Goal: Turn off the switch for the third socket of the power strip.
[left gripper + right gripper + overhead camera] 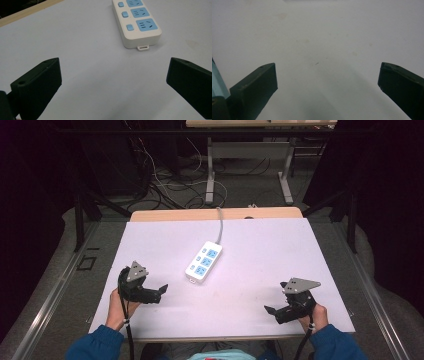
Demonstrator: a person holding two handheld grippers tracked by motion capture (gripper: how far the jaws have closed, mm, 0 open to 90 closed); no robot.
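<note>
Left gripper (161,290) and right gripper (270,311) hover low, jaws spread wide — nothing held.
Power strip (204,262) lies mid-table (260,250), just ahead of the left gripper — well apart from the right.

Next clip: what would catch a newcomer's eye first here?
The white power strip with blue sockets, lying alone near the middle of the white table top, its grey cable running off the far edge. Then the left gripper and right gripper, held at the near corners, jaws wide open, touching nothing.
</note>
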